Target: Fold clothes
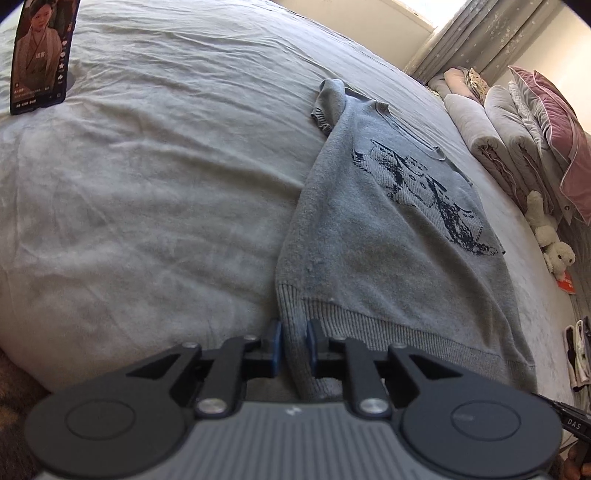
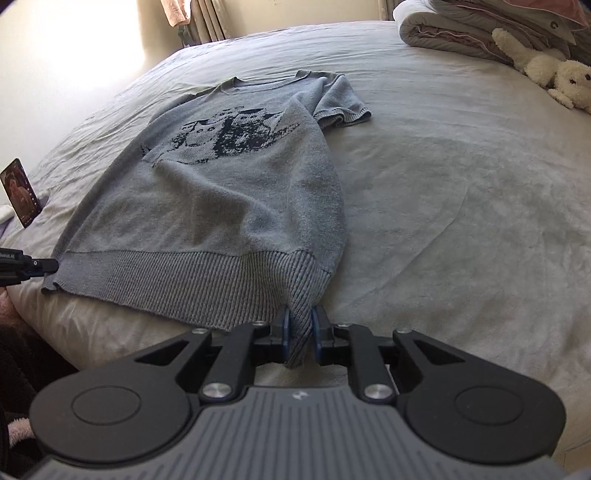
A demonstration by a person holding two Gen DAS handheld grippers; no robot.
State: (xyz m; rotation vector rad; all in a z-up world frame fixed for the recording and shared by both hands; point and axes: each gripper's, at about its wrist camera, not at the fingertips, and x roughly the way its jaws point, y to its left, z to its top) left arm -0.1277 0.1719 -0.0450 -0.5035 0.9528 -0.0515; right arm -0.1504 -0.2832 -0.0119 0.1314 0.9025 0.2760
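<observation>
A grey knitted sweater (image 2: pixel 221 192) with a dark pattern is spread flat on a wide bed (image 2: pixel 461 192) covered by a creased pale sheet. Its ribbed hem is gathered between the slightly parted pads of the left tool (image 1: pixel 294 341) and right tool (image 2: pixel 300 334). Folded quilts (image 1: pixel 491 133), a white plush toy (image 2: pixel 554 79) and curtains (image 1: pixel 491 33) are seen along the bed's far edge, a propped phone (image 1: pixel 42 55) on another side.

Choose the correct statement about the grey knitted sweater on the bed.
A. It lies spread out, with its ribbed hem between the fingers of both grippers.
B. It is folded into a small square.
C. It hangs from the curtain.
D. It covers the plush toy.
A: the sweater lies spread on the bed sheet, and its ribbed hem runs between the fingers of the left gripper and right gripper.
</observation>
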